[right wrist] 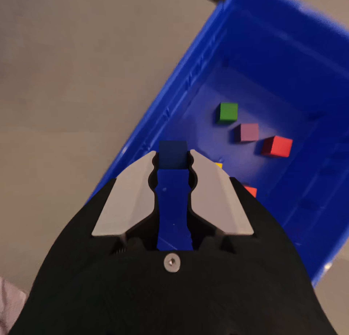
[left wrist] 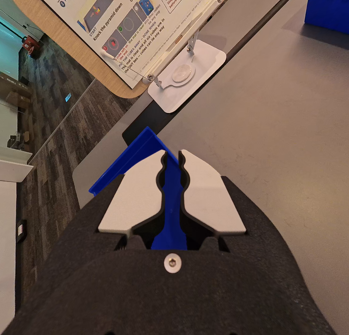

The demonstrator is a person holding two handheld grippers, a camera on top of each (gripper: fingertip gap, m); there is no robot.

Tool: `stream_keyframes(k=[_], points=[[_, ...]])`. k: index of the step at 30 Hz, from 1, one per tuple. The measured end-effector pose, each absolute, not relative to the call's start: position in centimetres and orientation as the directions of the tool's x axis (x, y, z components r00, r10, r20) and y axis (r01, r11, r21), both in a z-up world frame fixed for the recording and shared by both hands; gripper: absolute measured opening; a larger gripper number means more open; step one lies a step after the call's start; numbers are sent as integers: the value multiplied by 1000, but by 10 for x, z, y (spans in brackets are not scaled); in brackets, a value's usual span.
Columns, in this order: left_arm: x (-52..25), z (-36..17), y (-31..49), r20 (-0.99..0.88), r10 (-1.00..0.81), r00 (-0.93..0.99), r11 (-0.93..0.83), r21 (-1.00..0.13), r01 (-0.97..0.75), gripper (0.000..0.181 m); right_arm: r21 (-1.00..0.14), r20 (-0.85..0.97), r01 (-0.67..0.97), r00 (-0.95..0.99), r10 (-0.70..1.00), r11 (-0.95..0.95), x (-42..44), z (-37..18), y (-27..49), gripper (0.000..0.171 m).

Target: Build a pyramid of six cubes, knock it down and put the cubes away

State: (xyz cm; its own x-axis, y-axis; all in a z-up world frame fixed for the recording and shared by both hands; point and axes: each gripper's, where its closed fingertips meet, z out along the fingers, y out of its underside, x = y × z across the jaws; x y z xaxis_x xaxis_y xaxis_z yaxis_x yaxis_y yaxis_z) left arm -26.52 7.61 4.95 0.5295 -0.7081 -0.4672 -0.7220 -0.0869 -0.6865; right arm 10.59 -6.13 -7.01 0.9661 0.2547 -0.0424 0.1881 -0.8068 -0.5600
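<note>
My right gripper (right wrist: 172, 151) is shut on a dark blue cube (right wrist: 172, 157) and holds it over the near rim of a blue box (right wrist: 264, 42). On the box floor lie a green cube (right wrist: 227, 111), a purple cube (right wrist: 248, 132) and a red cube (right wrist: 277, 146). A yellow cube (right wrist: 219, 165) and an orange-red cube (right wrist: 250, 191) show partly behind my right finger. My left gripper (left wrist: 172, 153) is shut and empty, with only a thin gap at the tips. It hovers over the corner of another blue box (left wrist: 132, 156).
A grey mat (left wrist: 264, 156) covers the table. A white stand (left wrist: 188, 72) holds an instruction sheet (left wrist: 122, 23) at the mat's far edge. A blue box (left wrist: 328, 4) shows at the top right of the left wrist view. Floor lies beyond the table's left edge. There is about 40 cm between the tips of the two grippers.
</note>
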Motion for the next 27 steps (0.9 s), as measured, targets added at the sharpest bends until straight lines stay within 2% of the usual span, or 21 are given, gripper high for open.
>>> stream_keyframes(k=[3, 10, 13, 17, 19, 21, 24, 25, 27], points=[[-265, 47, 76, -467, -709, 528, -93, -680, -727, 11, -465, -76, 184, 966, 246, -866, 107, -111, -73, 31], [-263, 44, 74, -471, -715, 517, -93, -669, -737, 11, -382, -82, 214, 961, 264, -899, 107, -152, -79, 32], [-268, 42, 74, -463, -715, 524, -112, -664, -739, 11, -421, -67, 215, 961, 267, -881, 111, -132, -84, 41], [-290, 49, 81, -464, -676, 572, -151, -673, -724, 13, -592, 18, 220, 965, 260, -775, 140, -55, -83, 42], [-313, 55, 90, -458, -620, 637, -202, -691, -694, 21, -660, 61, 153, 987, 151, -735, 179, -21, -77, 41], [-345, 61, 100, -449, -541, 711, -267, -709, -652, 31, -652, 13, 16, 1000, 9, -758, 218, -12, -79, 45], [-405, 55, 115, -427, -390, 816, -414, -710, -570, 57, -566, -19, -143, 987, -160, -812, 263, -33, -87, 53], [-427, 47, 119, -416, -329, 848, -482, -698, -529, 70, -564, -44, -185, 980, -194, -805, 269, -40, -86, 52], [-472, 26, 124, -391, -226, 892, -624, -645, -441, 83, -546, -149, -279, 960, -235, -790, 271, -58, -80, 52]])
